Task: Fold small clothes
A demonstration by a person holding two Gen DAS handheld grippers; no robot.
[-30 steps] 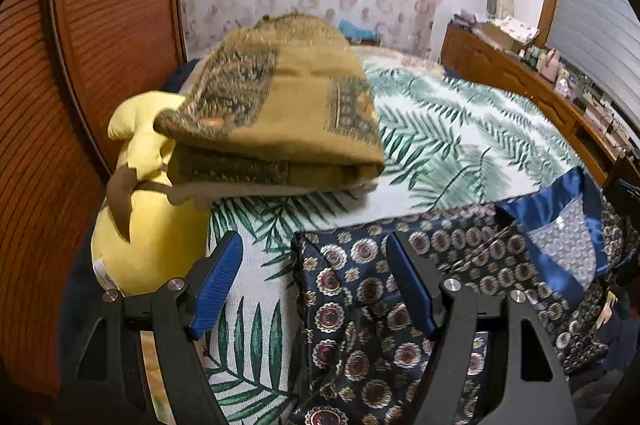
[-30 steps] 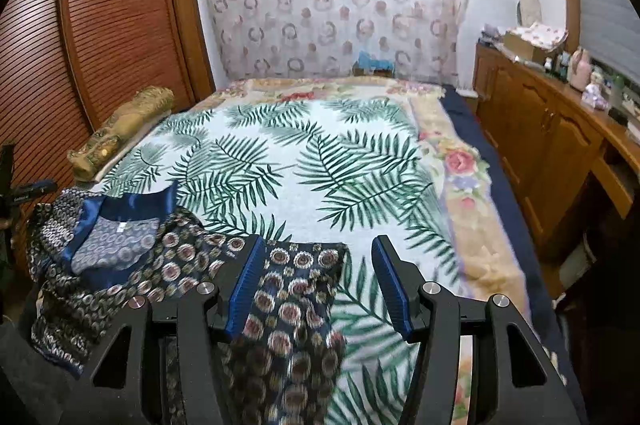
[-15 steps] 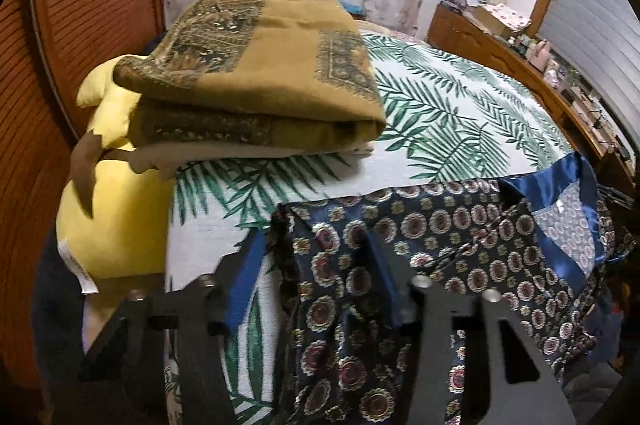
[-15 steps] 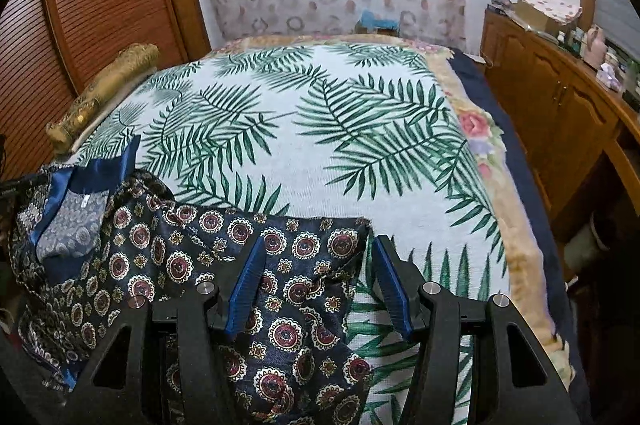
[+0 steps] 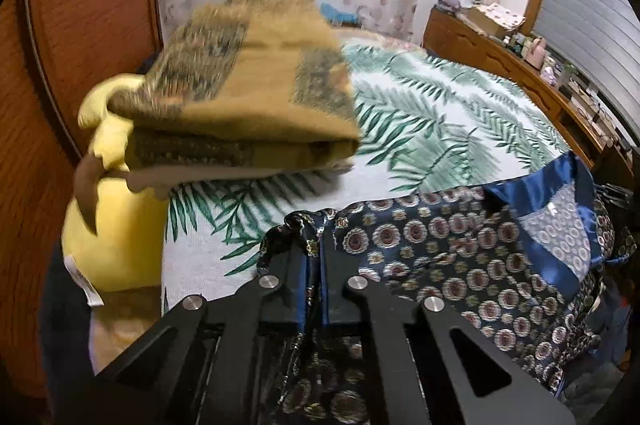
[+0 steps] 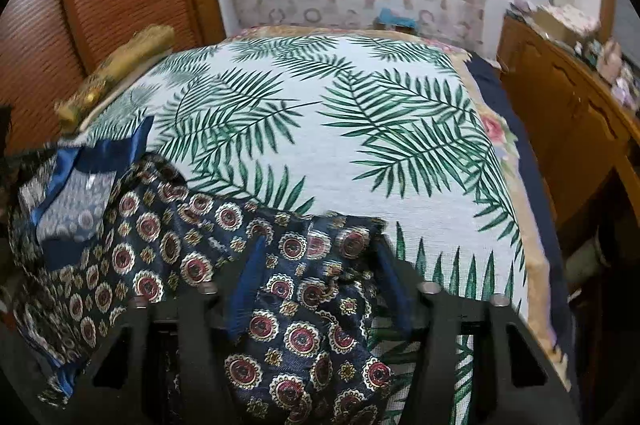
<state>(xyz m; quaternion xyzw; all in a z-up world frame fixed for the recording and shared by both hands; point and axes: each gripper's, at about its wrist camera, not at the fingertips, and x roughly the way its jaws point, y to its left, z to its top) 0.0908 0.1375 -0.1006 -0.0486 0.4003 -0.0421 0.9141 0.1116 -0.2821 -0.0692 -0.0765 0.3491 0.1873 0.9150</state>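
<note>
Garment: navy medallion-print shirt (image 5: 460, 257), on palm-leaf bedspread (image 6: 360, 129)
Left hand-held gripper (image 5: 314, 249): clamped onto bunched shirt edge
Right hand-held gripper (image 6: 320, 257): jaws just narrowing, shirt corner between, grip unclear

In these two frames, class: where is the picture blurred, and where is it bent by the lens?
Left wrist view: the folded brown blanket is smeared by motion blur; the wardrobe edge bows. Right wrist view: the patterned garment and dresser are soft; the bed's edges curve, corners black.
</note>
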